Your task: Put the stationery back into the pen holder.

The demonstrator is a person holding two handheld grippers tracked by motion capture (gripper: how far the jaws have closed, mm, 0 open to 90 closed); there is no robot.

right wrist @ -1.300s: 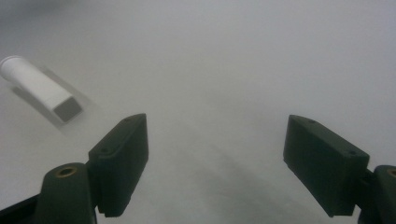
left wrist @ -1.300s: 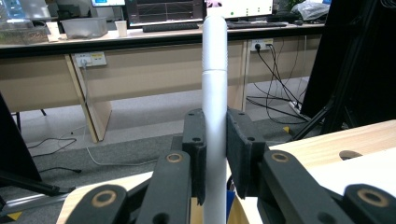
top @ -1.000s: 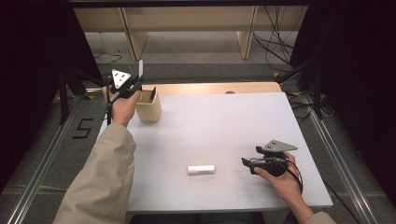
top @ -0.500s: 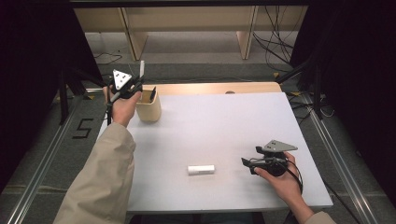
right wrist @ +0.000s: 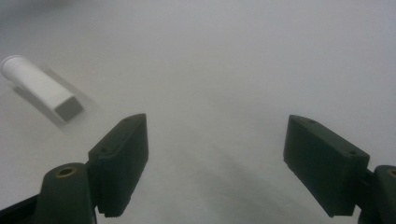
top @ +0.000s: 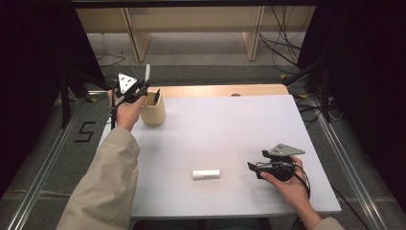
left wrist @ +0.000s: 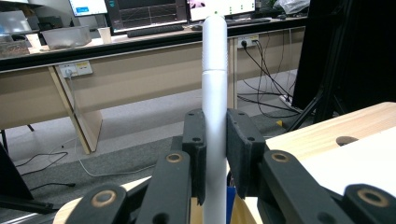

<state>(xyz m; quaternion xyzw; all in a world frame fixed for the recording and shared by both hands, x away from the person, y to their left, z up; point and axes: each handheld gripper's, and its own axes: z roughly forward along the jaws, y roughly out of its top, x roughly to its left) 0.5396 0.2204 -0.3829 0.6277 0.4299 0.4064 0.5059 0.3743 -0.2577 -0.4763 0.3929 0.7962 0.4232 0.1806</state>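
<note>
My left gripper (top: 143,91) is held up at the table's far left corner, shut on a white pen (top: 147,73) that stands upright between its jaws (left wrist: 215,88). Right beside it stands a light wooden cup (top: 153,109), with a dark object poking out of its top. A short white cap (top: 206,174) lies flat near the table's front middle, seen at upper left in the right gripper view (right wrist: 42,88). My right gripper (top: 253,168) rests low at the front right, open, a short way right of the cap, with nothing between its jaws (right wrist: 215,154).
The white tabletop (top: 225,129) has a wooden strip (top: 220,90) along its far edge. Beyond it are floor cables (top: 282,43) and bench legs. Dark stands flank both sides of the table. A desk with monitors (left wrist: 140,14) stands in the background.
</note>
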